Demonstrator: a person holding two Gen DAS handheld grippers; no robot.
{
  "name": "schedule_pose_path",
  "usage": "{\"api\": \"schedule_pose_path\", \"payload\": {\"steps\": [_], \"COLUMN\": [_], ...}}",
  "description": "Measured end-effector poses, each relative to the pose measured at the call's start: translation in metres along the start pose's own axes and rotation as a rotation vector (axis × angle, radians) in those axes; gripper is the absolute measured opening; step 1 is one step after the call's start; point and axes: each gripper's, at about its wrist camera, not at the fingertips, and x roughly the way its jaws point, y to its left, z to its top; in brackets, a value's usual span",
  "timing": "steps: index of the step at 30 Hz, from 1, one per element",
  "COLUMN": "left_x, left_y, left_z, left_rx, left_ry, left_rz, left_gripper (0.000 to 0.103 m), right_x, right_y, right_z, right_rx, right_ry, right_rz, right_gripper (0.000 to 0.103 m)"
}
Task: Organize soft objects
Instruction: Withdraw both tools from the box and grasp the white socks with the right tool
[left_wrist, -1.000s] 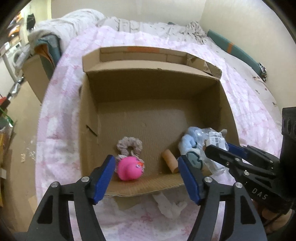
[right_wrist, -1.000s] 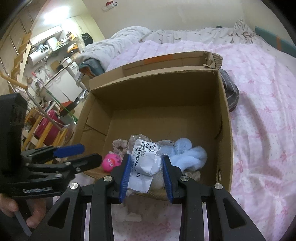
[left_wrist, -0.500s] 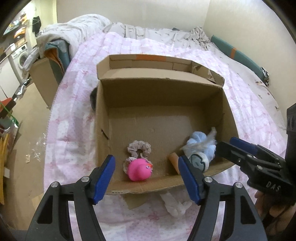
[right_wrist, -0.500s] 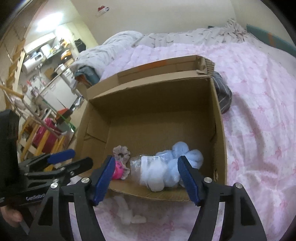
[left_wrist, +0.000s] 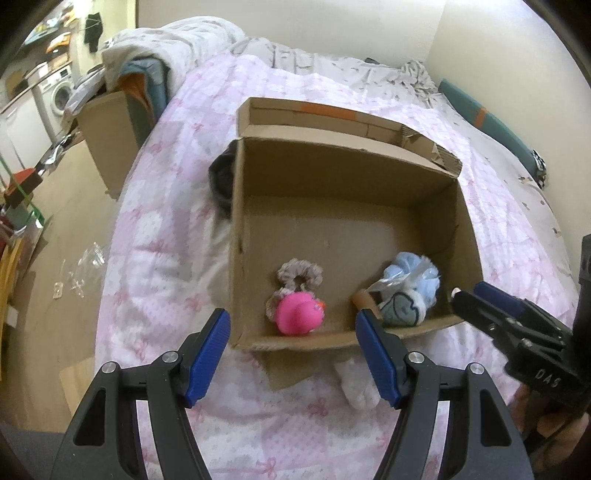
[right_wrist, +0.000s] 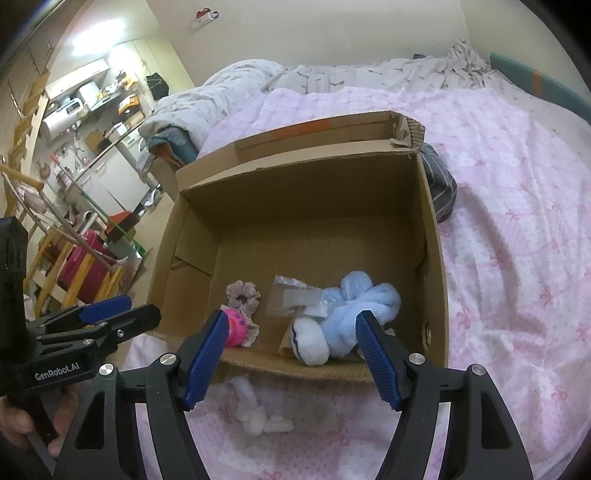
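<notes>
**Bagged blue plush dropped into the box**

The blue plush bundle (right_wrist: 364, 306), partly in a clear bag, lies in the near right corner of the cardboard box (right_wrist: 432, 229) on the pink quilt (right_wrist: 517, 221), with a pink duck toy (left_wrist: 297, 314) and a beige scrunchie (left_wrist: 300, 271) lying to its left. A white fluffy piece (right_wrist: 258, 410) lies on the quilt just outside the near wall.

The right gripper (right_wrist: 290, 349) hangs above the near rim with jaws apart and nothing between them; they have just been opening. A second ago they were clamped on the bag. The left gripper (left_wrist: 293, 349) is also apart and empty, and has pulled back from the box since then.

I'd worry the white piece gets overlooked, or that a reach for it nudges the box's near wall.
</notes>
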Motion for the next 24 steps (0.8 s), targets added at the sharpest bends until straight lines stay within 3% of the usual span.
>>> {"api": "schedule_pose_path", "payload": {"steps": [13, 24], "left_x": [0.000, 0.024], "left_y": [0.049, 0.054], "left_z": [-0.021, -0.047], "left_rx": [-0.164, -0.137], "left_ry": [0.044, 0.112], "left_rz": [0.082, 0.082], "left_gripper": [0.068, 0.068], "right_x": [-0.007, 0.034], "right_y": [-0.004, 0.028], "right_z": [-0.033, -0.057], "right_rx": [0.091, -0.014], "right_ry": [0.038, 0.207], "right_rz": [0.005, 0.023], "right_gripper": [0.075, 0.075]}}
